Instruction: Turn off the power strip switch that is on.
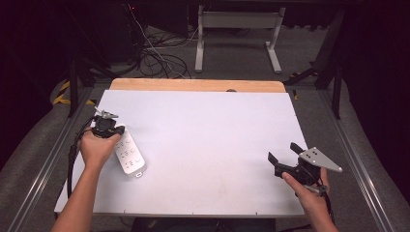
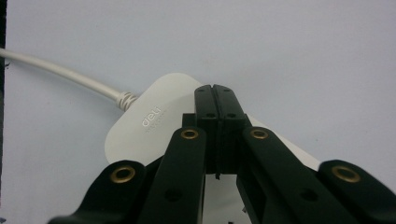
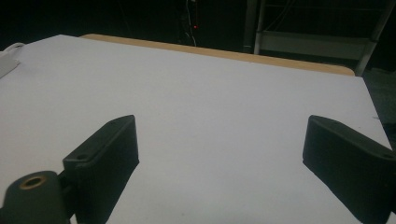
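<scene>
A white power strip [image 1: 130, 157] with several sockets lies at the left of the white table top [image 1: 208, 140]. My left gripper [image 1: 109, 128] is held over its far end by a hand. In the left gripper view the jaws of this gripper [image 2: 215, 88] are pressed together with nothing between them, right over the rounded end of the power strip [image 2: 144, 121], where its white cable [image 2: 60, 72] leaves. My right gripper [image 1: 283, 152] hovers at the right of the table with its jaws wide apart; between the jaws of the right gripper [image 3: 219, 135] there is only bare table.
A wooden strip [image 1: 193, 85] runs along the table's far edge. Beyond it stand a white table frame [image 1: 237, 29] and loose cables [image 1: 154, 53] on the floor. Metal rails [image 1: 360, 169] flank the table. The power strip's edge [image 3: 7, 58] shows far left in the right gripper view.
</scene>
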`<state>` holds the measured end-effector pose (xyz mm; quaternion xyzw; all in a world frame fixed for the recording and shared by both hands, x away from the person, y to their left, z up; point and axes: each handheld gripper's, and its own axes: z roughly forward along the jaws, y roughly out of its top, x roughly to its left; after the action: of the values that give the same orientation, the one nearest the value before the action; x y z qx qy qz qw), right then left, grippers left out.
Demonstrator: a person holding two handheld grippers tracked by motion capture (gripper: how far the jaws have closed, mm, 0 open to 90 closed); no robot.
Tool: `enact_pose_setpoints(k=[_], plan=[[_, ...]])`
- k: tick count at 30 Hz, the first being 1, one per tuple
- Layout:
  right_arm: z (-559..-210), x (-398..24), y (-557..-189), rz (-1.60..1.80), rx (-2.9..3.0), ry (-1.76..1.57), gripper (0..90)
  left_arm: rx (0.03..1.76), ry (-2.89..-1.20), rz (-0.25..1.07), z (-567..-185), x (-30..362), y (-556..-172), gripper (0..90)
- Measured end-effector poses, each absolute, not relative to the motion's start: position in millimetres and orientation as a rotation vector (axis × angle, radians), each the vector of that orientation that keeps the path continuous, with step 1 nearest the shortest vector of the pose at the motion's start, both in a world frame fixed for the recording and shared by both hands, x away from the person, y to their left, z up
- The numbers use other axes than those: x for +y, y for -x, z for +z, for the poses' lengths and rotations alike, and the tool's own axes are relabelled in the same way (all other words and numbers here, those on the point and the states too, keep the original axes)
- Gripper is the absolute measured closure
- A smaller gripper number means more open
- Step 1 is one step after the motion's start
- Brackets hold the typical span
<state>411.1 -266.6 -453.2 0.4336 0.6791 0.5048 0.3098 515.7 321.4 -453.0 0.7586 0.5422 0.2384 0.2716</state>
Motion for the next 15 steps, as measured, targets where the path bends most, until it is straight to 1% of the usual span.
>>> enact_pose_setpoints(k=[2,3,7,15], plan=[[-453.3,-266.7,-411.0,1.332,1.793,-1.149,9.6,1.454,-2.051,0.648,-453.6,320.8,-515.6,89.9],[-453.4,-267.3,-411.2,1.333,1.787,-1.161,8.0,1.455,-2.047,0.636,-454.2,321.0,-515.7,89.9],[-453.4,-267.7,-411.1,1.336,1.780,-1.167,7.8,1.481,-2.002,0.581,-454.6,323.5,-514.9,89.9],[-453.6,-267.1,-410.5,1.336,1.789,-1.167,7.2,1.483,-2.006,0.586,-454.2,322.9,-514.7,90.0]])
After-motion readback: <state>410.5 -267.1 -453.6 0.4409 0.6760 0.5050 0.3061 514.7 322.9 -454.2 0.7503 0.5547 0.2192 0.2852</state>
